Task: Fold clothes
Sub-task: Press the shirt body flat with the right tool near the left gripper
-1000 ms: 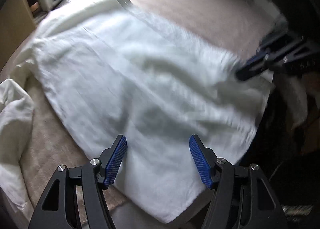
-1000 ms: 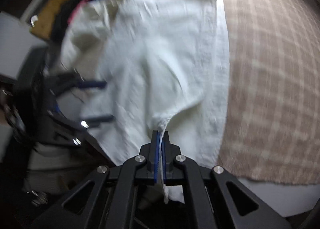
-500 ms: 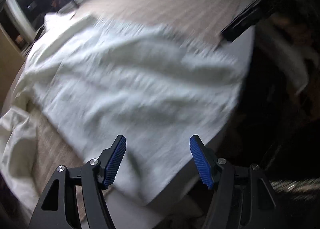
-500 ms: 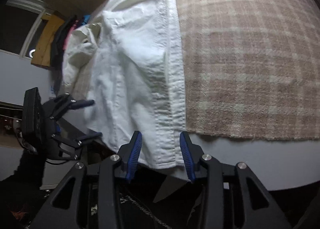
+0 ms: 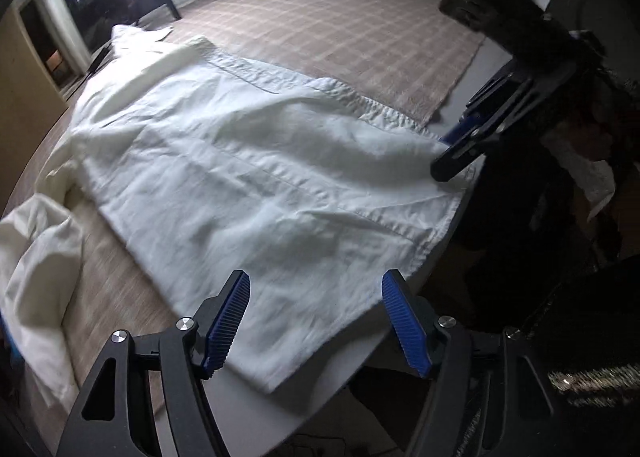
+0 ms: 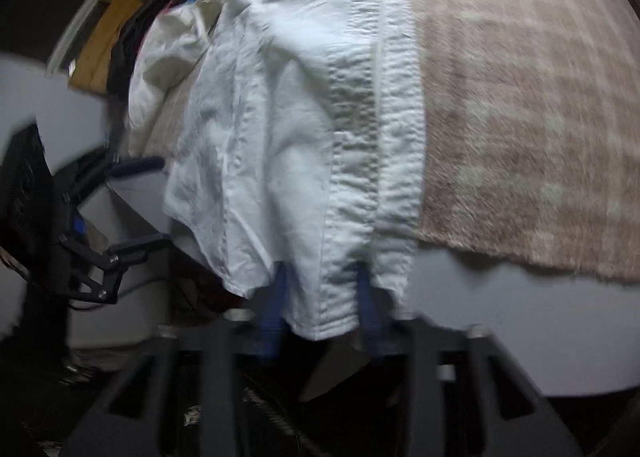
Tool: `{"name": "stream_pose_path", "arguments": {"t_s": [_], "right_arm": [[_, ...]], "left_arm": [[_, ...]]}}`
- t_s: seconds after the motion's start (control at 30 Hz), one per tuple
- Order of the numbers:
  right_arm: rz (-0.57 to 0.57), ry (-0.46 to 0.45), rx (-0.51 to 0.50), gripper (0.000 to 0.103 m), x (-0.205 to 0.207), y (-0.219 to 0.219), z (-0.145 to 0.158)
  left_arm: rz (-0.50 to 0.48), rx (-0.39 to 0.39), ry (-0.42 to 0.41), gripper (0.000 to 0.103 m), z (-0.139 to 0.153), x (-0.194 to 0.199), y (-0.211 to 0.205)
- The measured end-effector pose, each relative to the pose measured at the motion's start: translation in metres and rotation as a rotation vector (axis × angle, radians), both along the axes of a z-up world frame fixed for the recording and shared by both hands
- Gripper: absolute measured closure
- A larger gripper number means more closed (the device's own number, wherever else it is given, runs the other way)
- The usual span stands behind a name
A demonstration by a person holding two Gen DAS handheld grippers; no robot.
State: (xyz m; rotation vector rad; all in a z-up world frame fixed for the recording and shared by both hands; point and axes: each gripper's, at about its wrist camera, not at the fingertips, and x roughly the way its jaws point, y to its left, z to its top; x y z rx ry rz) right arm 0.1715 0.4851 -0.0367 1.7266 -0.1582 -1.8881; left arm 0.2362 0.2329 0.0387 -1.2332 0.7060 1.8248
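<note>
A wrinkled white cotton shirt point(image 5: 256, 177) lies spread flat on a beige plaid woven cloth point(image 5: 352, 25) that covers the grey counter point(image 5: 256, 409), its hem overhanging the counter's edge. The left hand-held gripper point(image 5: 316, 321) hovers over the hem's near corner, blue pads apart. The right hand-held gripper point(image 6: 320, 309) is blurred; its fingers seem apart, straddling the hem's far corner.
</note>
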Motion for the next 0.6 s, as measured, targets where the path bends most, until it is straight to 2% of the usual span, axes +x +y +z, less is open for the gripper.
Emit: {"name": "stream_pose_path", "arguments": {"t_s": [0.07,0.1,0.13,0.17,0.23,0.33,0.43,0.5,0.6], "right_arm": [[0.014,0.021,0.012,0.101,0.003,-0.005,0.004],[0.021,0.031,0.017,0.101,0.005,-0.007,0.005],[0.029,0.041,0.023,0.101,0.006,-0.009,0.007],[0.036,0.051,0.029,0.101,0.008,-0.012,0.009],[0.050,0.072,0.041,0.101,0.011,-0.016,0.013],[0.058,0.134,0.096,0.101,0.017,-0.008,0.036],[0.077,0.075,0.155,0.099,0.016,-0.002,0.020],[0.072,0.017,0.194,0.091,0.013,-0.001,0.005],[0.061,0.058,0.215,0.088,0.013,0.011,0.020]], "left_arm": [[0.003,-0.041,-0.010,0.036,-0.014,-0.002,0.005],[0.011,-0.055,-0.022,0.033,-0.021,0.000,0.001],[0.024,-0.049,-0.037,0.035,-0.024,0.000,-0.002],[0.041,-0.028,-0.059,0.035,-0.024,-0.003,-0.006],[0.067,-0.036,-0.077,0.036,-0.020,-0.006,-0.010],[0.038,-0.006,-0.064,0.035,-0.006,0.003,-0.007],[0.023,-0.035,-0.058,0.035,-0.011,0.007,-0.003],[0.026,-0.062,-0.075,0.036,-0.018,0.007,-0.003],[0.022,-0.021,-0.064,0.036,0.002,0.010,-0.010]]}}
